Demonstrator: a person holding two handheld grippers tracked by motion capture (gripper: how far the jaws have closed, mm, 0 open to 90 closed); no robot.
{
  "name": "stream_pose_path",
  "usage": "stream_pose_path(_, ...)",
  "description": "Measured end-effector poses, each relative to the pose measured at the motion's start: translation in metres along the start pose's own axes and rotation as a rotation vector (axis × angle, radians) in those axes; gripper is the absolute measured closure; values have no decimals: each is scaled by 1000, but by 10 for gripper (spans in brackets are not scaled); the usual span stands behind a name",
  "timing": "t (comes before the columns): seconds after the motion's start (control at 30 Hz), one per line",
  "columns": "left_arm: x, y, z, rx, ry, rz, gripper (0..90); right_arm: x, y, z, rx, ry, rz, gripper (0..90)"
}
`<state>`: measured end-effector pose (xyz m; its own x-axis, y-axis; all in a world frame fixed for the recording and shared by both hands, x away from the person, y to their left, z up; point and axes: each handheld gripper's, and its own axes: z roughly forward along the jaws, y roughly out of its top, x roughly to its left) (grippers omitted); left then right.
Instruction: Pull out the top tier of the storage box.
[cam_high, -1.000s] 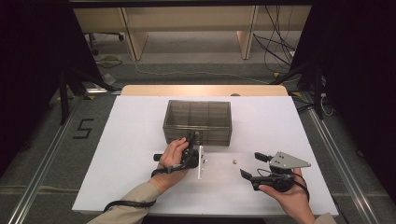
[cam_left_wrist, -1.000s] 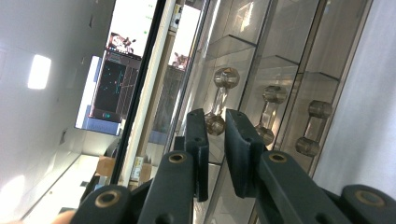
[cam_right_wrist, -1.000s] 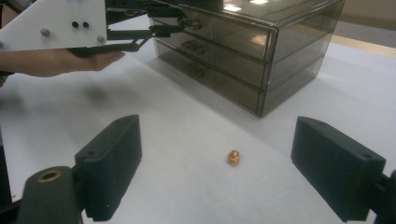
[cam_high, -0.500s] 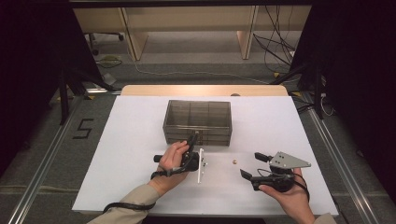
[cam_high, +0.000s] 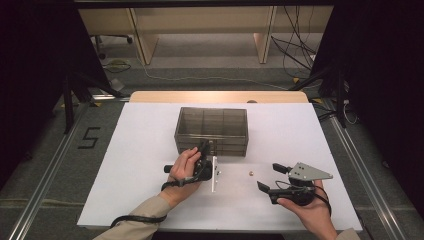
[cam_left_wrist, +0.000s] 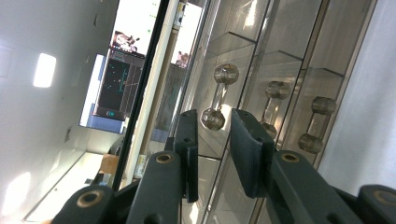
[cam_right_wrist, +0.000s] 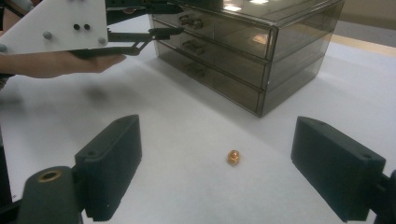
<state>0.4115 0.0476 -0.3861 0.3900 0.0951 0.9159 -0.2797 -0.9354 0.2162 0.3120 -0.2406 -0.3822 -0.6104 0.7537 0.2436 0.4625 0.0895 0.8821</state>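
On the white table (cam_high: 125, 165), the left tongs (cam_high: 204, 148) point at the front of the smoky clear drawer chest (cam_high: 212, 122) that stands at the table's middle. In the left gripper view, their two black jaws frame one knobbed end of a drawer handle (cam_left_wrist: 219, 95); a narrow gap shows on both sides, so the pads stand close around the knob without pressing it, and the jaws have just been opening a little. The chest's drawers appear shut. To the right of that hand, a small golden nut (cam_high: 251, 173) lies alone on the bare table, in front of the chest and well apart from it. Farther right, the right tongs (cam_high: 269, 177) rest low near the table's front edge, jaws spread wide and released, aimed at the nut, which sits between them but ahead of their tips (cam_right_wrist: 233, 157).
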Motion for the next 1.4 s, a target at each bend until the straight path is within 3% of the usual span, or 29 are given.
stream_pose_path(0.67, -3, 2, 4, 3, 26, 17, 794, 0, 0, 0, -1, 0, 0, 171)
stream_pose_path(1.4, -4, 4, -1, 15, 29, 32, 800, 0, 0, 0, -2, 0, 0, 171)
